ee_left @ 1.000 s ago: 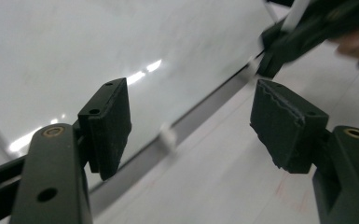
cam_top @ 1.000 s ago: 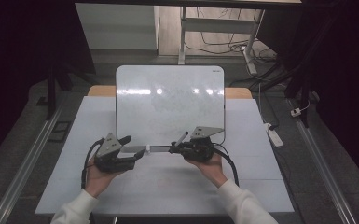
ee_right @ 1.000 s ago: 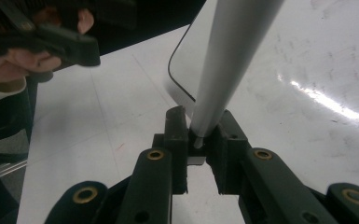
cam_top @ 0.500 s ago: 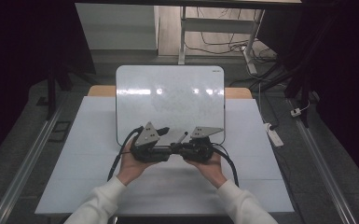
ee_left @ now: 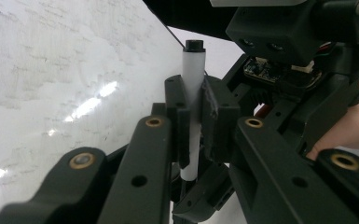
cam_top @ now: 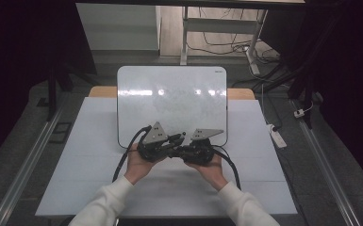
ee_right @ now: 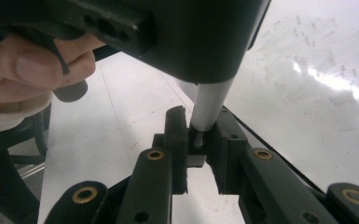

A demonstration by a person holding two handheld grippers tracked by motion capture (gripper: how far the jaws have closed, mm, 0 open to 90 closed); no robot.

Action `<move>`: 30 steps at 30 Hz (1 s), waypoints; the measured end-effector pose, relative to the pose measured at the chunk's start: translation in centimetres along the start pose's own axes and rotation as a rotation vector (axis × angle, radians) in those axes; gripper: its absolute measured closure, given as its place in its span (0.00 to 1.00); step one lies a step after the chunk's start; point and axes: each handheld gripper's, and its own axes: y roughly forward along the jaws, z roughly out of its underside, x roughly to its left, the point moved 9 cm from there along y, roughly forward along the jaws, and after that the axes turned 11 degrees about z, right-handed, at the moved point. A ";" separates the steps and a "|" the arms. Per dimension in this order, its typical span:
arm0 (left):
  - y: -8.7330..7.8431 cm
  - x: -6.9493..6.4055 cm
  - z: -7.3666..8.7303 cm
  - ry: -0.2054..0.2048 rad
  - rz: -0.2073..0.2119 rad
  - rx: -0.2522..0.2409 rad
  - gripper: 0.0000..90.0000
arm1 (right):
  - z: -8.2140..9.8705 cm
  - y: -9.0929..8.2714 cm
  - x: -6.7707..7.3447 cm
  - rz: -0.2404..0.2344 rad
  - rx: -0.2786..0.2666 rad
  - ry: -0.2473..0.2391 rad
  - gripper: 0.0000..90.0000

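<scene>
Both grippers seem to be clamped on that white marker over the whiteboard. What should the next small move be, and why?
Probably a straight pull apart along the marker's axis, to uncap it. The left gripper has just been closing and now pinches the white marker on its barrel, while the right gripper clamps the other end. Both meet just above the whiteboard, with the marker bridging them, so writing likely comes next.

marker (ee_right: 208,105) top behind left tool (ee_right: 186,42)

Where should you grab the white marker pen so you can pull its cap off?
Judging by its long, thin shape, grip the marker across its round barrel from both sides, as the left gripper does, while the right gripper clamps the dark end, coming from opposite ends over the whiteboard.
</scene>
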 end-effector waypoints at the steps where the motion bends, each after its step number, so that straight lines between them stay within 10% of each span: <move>1: 0.0 0.0 0.0 0.000 0.001 0.001 0.90 | 0.0 0.0 0.0 0.001 0.002 0.001 0.86; 8: -0.4 0.1 0.0 -0.005 0.002 -0.006 0.90 | 0.0 0.1 0.2 -0.010 -0.007 0.009 0.84; 15: -2.7 1.8 0.3 -0.029 -0.059 -0.030 0.90 | -0.4 -1.4 -0.1 0.036 -0.088 -0.023 0.62; 30: -7.0 5.7 1.4 -0.102 -0.166 -0.064 0.90 | 5.5 -10.4 -7.6 0.356 -0.089 -0.011 0.52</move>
